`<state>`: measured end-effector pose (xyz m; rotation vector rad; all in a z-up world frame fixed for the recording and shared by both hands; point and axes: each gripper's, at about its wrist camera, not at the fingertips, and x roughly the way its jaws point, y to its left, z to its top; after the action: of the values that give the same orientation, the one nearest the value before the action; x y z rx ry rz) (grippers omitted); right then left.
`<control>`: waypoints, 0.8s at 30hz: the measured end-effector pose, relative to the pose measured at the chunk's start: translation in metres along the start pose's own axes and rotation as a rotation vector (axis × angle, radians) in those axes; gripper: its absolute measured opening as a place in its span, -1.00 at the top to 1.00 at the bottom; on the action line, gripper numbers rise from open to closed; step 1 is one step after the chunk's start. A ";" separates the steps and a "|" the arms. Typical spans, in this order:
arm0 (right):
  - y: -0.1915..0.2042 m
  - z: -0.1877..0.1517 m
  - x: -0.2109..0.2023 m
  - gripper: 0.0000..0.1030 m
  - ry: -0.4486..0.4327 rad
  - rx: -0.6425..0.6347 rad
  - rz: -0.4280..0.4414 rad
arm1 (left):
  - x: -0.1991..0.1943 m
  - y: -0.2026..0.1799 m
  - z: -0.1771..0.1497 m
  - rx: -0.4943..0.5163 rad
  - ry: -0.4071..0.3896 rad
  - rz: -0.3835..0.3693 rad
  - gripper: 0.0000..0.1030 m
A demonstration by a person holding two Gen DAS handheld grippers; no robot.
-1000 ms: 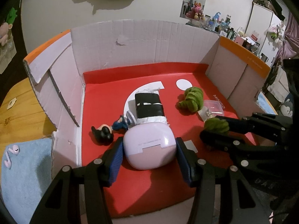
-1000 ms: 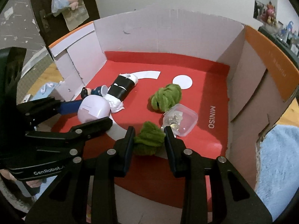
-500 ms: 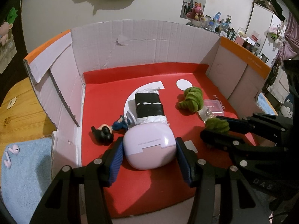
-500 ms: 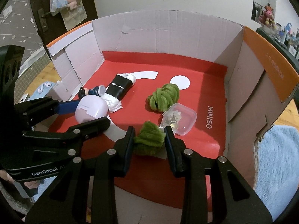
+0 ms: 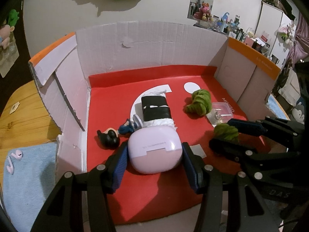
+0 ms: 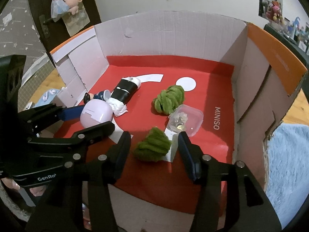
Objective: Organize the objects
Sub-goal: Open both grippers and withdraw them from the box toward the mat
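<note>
Red-floored cardboard box (image 6: 256,89) on a wooden table. The nearer green yarn bundle (image 6: 153,147) lies on the box floor between the right gripper (image 6: 154,152) jaws, which are opening and clear of it. The left gripper (image 5: 153,166) pinches the lilac case (image 5: 155,151), left of the bundle.

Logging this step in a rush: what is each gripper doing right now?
Left gripper: closed on the lilac earbud case.
Right gripper: jaws opening; the green fuzzy bundle lies between them, pads clear of it.
</note>
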<state>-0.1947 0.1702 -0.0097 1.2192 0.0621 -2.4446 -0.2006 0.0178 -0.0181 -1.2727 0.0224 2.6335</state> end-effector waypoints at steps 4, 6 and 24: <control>0.002 -0.001 -0.003 0.03 -0.006 -0.001 -0.003 | -0.001 -0.002 0.000 0.010 -0.002 0.012 -0.10; 0.002 -0.001 -0.005 0.03 -0.011 -0.001 -0.005 | -0.003 -0.001 -0.001 0.010 -0.004 0.011 -0.10; 0.008 -0.011 -0.038 -0.17 -0.082 0.008 0.003 | -0.037 -0.008 -0.014 0.005 -0.075 0.027 -0.46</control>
<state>-0.1634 0.1782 0.0138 1.1204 0.0270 -2.4919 -0.1659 0.0174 0.0027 -1.1794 0.0348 2.7002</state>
